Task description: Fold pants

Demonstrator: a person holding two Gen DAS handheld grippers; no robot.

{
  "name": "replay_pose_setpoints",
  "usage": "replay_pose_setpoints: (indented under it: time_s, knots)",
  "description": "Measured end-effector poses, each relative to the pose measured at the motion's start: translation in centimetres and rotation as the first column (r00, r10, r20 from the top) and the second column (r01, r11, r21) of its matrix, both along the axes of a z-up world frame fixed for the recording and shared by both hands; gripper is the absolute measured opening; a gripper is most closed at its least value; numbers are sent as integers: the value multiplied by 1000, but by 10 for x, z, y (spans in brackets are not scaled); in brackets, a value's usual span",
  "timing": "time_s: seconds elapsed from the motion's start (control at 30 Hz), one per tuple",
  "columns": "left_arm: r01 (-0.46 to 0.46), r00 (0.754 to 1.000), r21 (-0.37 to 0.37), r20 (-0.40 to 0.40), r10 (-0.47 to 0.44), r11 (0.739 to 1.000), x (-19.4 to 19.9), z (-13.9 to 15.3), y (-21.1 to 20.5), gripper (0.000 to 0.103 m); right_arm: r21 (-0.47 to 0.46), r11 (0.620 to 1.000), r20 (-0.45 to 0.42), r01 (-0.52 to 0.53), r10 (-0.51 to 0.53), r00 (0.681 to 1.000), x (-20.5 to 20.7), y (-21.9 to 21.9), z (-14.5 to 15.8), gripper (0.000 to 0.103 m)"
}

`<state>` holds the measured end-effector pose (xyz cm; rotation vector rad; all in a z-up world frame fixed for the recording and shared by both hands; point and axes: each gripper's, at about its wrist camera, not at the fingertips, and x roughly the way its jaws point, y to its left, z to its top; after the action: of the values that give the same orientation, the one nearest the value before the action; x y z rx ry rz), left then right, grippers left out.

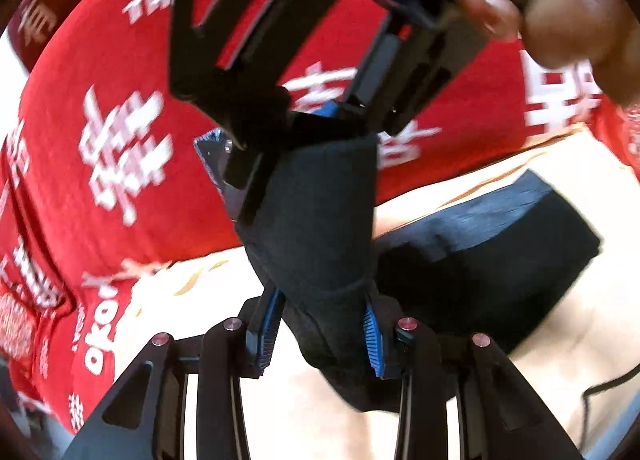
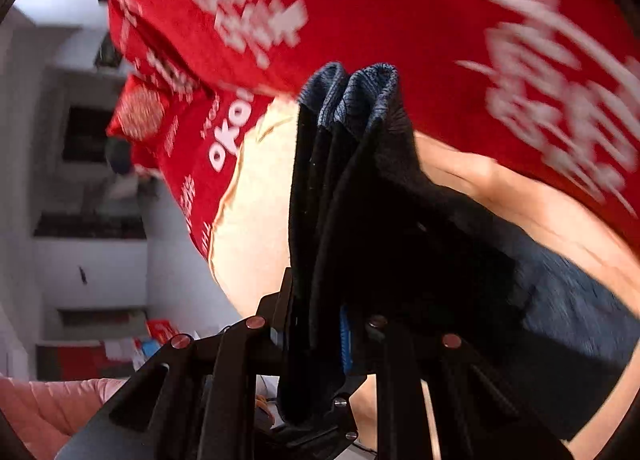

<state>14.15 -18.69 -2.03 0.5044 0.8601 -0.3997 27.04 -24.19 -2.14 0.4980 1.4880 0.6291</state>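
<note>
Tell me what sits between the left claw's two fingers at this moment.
A bunched fold of the dark pants fills the gap in the left claw, its blue pads pressing the cloth from both sides. The left wrist view shows it.

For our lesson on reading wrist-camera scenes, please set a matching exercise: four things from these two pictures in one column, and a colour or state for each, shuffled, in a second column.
Column one
1. dark, nearly black fabric pants
2. red cloth with white printed characters
3. cream-coloured surface
4. ribbed pads on the left gripper's fingers

Column two
A. blue
B. pale, lying under the folded part of the garment
C. clamped by the left gripper and the right gripper
D. bright, blurred white lettering

Pairs: 1-C, 2-D, 3-B, 4-A
</note>
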Motion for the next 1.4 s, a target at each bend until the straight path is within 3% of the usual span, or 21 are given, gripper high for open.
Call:
replay_pose_setpoints:
  time_s: [0.13, 0.3, 0.5, 0.67, 0.77, 0.83, 1.03, 1.23, 1.4]
  knots:
    - [110, 994, -7, -14, -110, 994, -27, 9, -62, 37, 35, 991, 10, 128, -128, 992, -41, -74, 6, 19]
    - [225, 974, 28, -39, -223, 974, -58, -2, -128, 37, 54, 965, -23, 256, -255, 967, -82, -158, -5, 19]
    - [314, 948, 86, -76, -308, 945, -90, -39, -197, 37, 35, 936, -64, 350, -348, 935, -116, -224, -43, 19]
    - [335, 938, 146, -142, -315, 931, -97, -77, -216, 37, -17, 926, -103, 377, -377, 921, -129, -252, -93, 19]
    - [344, 934, 178, -164, -317, 922, -100, -90, -212, 40, -15, 921, -130, 389, -388, 913, -133, -251, -115, 19]
    - [348, 929, 180, -195, -313, 920, -104, -94, -208, 57, -21, 917, -134, 399, -398, 908, -135, -249, -122, 21]
    - [344, 920, 138, -247, -304, 929, -110, -83, -185, 58, -45, 901, -130, 432, -434, 891, -144, -247, -128, 21]
    - [219, 933, 39, -301, -197, 975, -77, -60, -142, 58, -230, 902, -43, 365, -384, 922, -147, -228, -112, 26]
    - [138, 937, 59, -330, -111, 989, -54, -60, -116, 58, -374, 875, -6, 307, -333, 943, -160, -224, -104, 35]
